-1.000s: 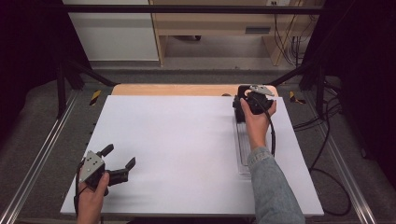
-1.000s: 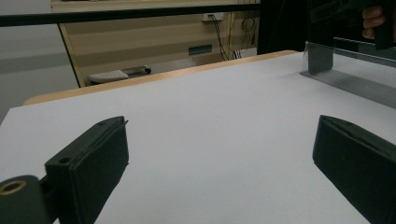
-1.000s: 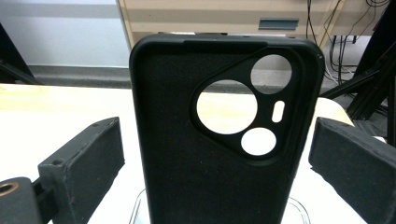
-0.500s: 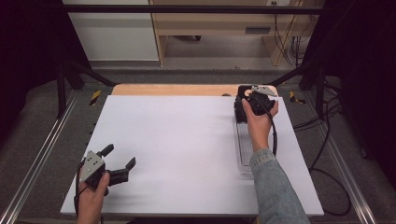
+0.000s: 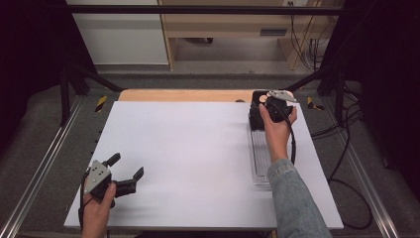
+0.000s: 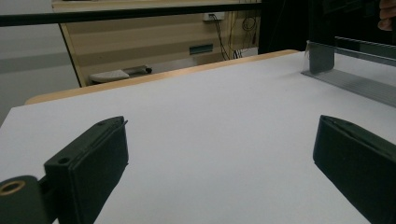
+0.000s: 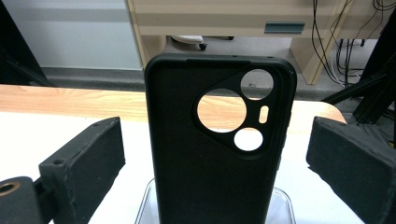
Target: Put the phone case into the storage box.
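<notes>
A: What is seen at the left gripper (image 5: 130, 174)?

B: It is held low at about seven o'clock on the white table (image 5: 188, 148), jaws spread wide with nothing between them. In the left gripper view bare tabletop is seen between the two pads (image 6: 93, 163), and the clear rack (image 6: 355, 70) lies off toward two o'clock.

A: And the thing being worked on?

B: A black phone case (image 7: 219, 154) is stood upright at the far end of the clear slotted stand (image 5: 261, 158), near one o'clock on the table. Its camera cut-out is turned toward the right gripper (image 5: 258, 110), and the wooden table edge (image 5: 183, 95) can be seen through the holes.

A: Has it been gripped?

B: Not yet, it appears. In the right gripper view the jaws are spread wide, one at each side of the case, with a gap left at both edges.

A: How should the grasp be made well?

B: The case is probably best kept centred between the pads, so that both long edges are met together. The closing should be done gently, since a soft case can be bowed by a hard squeeze. It should then be lifted straight up out of the slot rather than tilted, lest the stand be dragged along. The left gripper could be brought over to steady the stand if that is needed.
</notes>
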`<state>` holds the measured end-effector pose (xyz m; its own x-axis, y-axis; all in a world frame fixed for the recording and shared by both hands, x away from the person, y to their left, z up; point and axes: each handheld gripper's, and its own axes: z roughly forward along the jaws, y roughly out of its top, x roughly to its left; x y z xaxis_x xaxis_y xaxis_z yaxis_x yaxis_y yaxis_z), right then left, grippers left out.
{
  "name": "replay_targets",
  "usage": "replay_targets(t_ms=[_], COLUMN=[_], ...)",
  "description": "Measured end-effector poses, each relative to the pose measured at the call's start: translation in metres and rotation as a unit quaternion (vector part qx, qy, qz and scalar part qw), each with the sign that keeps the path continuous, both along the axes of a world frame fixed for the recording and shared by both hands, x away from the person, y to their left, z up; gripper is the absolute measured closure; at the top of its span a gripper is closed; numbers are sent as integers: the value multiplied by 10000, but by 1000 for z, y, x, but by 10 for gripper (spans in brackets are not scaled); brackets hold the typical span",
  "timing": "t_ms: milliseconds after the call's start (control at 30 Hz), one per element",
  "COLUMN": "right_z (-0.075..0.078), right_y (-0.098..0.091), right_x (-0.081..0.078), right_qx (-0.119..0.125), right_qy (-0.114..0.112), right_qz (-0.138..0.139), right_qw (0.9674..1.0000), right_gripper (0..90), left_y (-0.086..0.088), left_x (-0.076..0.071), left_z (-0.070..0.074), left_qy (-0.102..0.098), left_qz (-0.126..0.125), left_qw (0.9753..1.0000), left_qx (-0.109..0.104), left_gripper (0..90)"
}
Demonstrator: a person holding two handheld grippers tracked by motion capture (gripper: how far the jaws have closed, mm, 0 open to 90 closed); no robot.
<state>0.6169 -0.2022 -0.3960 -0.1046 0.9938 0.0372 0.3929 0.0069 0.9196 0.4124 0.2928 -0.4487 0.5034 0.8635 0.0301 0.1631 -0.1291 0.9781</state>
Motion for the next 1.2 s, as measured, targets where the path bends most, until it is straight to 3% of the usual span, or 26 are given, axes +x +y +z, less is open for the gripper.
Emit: replay_targets(t_ms=[800, 1200], right_z=[10, 15], right_y=[-3, -8], right_x=[-9, -13], right_qx=[-15, 91], right_qy=[-89, -173], right_qz=[125, 180], right_qw=[9999, 9996], right_gripper=[52, 60], left_y=[0, 0], left_x=[0, 0], left_z=[1, 0], left_qy=[-12, -6], left_qz=[4, -4], left_qw=[10000, 10000], left_qx=[9, 24], left_gripper=[34, 35])
